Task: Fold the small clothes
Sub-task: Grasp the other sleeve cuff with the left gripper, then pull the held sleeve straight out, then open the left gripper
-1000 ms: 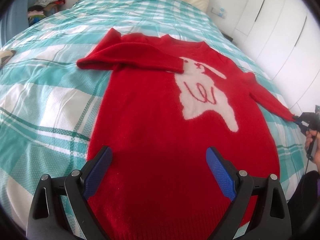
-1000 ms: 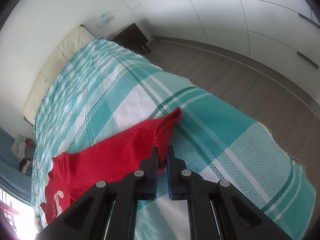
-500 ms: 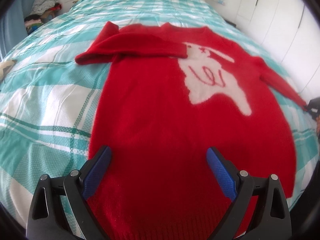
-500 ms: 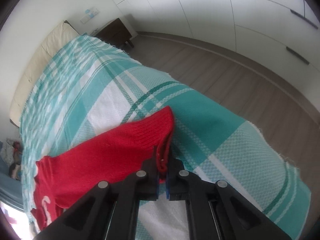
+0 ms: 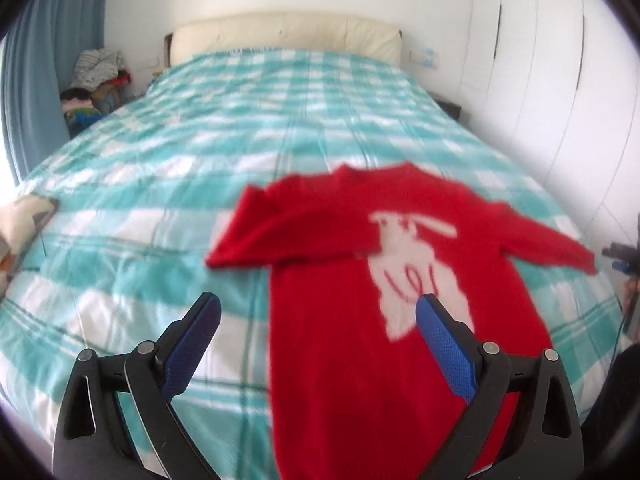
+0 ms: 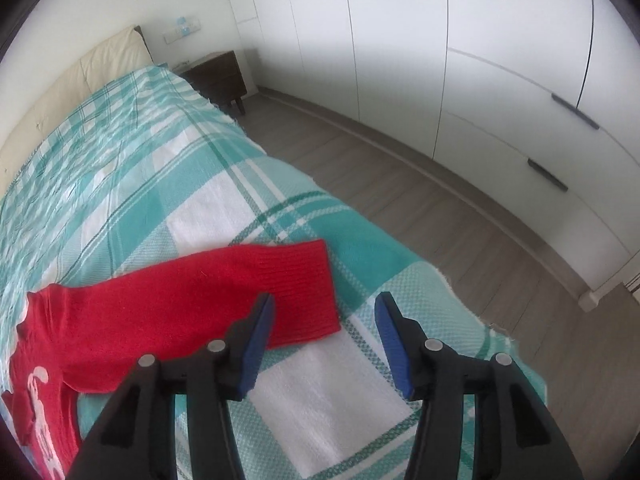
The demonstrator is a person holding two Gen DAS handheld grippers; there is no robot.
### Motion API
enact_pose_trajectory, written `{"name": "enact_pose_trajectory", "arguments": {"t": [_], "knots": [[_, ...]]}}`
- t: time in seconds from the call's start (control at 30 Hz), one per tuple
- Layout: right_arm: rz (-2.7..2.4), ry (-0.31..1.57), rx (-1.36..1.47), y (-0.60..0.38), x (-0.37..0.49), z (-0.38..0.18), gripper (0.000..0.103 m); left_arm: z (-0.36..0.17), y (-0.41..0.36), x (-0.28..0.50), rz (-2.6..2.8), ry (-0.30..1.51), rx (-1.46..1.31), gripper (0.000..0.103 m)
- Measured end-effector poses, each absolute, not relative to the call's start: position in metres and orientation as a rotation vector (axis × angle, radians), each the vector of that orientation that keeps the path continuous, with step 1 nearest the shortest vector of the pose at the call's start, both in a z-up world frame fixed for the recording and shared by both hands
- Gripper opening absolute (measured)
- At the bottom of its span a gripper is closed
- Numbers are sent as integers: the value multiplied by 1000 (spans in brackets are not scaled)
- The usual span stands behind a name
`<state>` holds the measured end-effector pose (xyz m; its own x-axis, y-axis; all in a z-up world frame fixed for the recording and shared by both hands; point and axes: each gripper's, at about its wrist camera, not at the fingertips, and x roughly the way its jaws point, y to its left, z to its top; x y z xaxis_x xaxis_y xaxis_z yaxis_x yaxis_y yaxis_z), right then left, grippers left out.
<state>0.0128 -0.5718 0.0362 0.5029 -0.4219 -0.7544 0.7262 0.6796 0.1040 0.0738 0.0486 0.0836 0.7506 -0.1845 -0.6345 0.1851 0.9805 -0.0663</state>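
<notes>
A small red sweater (image 5: 352,304) with a white animal figure lies flat on the bed. Its left sleeve (image 5: 280,236) is folded across the chest. Its right sleeve (image 6: 224,300) lies stretched out towards the bed's right edge. My left gripper (image 5: 318,320) is open and empty, raised above the sweater's lower left side. My right gripper (image 6: 324,312) is open and empty, just above the right sleeve's cuff (image 6: 308,288). The right gripper also shows small at the right edge of the left wrist view (image 5: 624,260).
The bed has a teal and white plaid cover (image 5: 160,184) and a cream headboard (image 5: 288,36). A pile of clothes (image 5: 96,76) sits at the back left. A dark nightstand (image 6: 218,76), wood floor (image 6: 400,184) and white wardrobes (image 6: 480,60) lie right of the bed.
My right gripper has opened and let go of the right sleeve's cuff, which now lies flat. My left gripper has lifted and pulled back, staying open.
</notes>
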Motion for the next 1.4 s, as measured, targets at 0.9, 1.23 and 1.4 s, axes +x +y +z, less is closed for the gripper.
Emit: {"name": "enact_pose_trajectory", "arguments": {"t": [0.9, 1.23, 1.4], "knots": [[-392, 667, 253, -465, 26, 53, 60, 5, 4, 229, -363, 817, 150, 10], [-363, 609, 173, -445, 26, 65, 60, 28, 285, 195, 381, 749, -388, 9], [-355, 633, 145, -437, 30, 59, 60, -28, 331, 184, 520, 922, -495, 9]]}}
